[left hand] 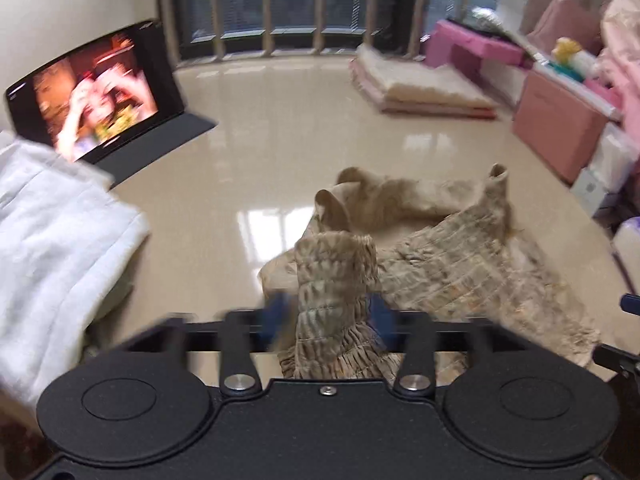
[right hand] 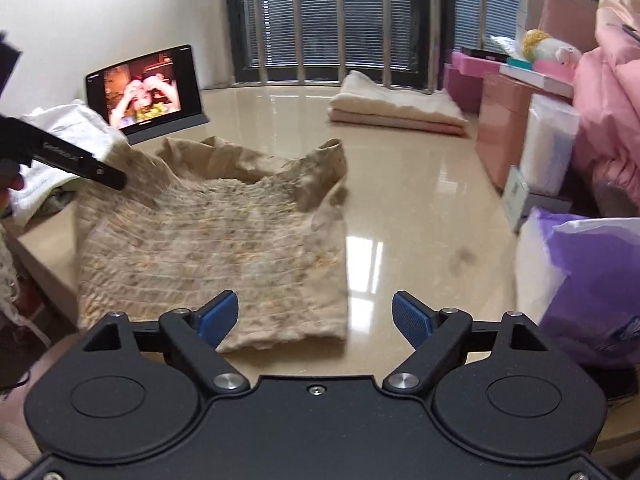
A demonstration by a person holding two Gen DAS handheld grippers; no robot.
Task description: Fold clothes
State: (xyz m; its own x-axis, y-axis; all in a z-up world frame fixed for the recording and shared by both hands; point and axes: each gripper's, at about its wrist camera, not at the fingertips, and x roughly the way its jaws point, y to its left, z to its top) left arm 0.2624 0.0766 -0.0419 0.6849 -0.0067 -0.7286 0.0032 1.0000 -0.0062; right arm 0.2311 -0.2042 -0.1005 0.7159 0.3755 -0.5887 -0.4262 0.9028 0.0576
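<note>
1. The beige smocked top lies on the glossy cream table, left of centre in the right wrist view. Its long axis runs from the hem at the near edge toward the window, with the two shoulder straps at the far end.
2. It is tan with rows of gathered stitching and faint yellow-green flecks. The body lies mostly flat, while the neckline is rumpled and the far right strap stands up.
3. The left gripper is clamped on a bunched part of the top, lifted off the table; motion blur hides the exact edge.
4. The right gripper hangs spread wide over the near hem, its blue pads clear of the cloth.
5. White fabric is heaped just left of the top.
6. A tablet stands behind, playing video.
7. Folded cream blankets lie well apart, near the window.
8. Pink boxes and a purple bag crowd the right side.
</note>
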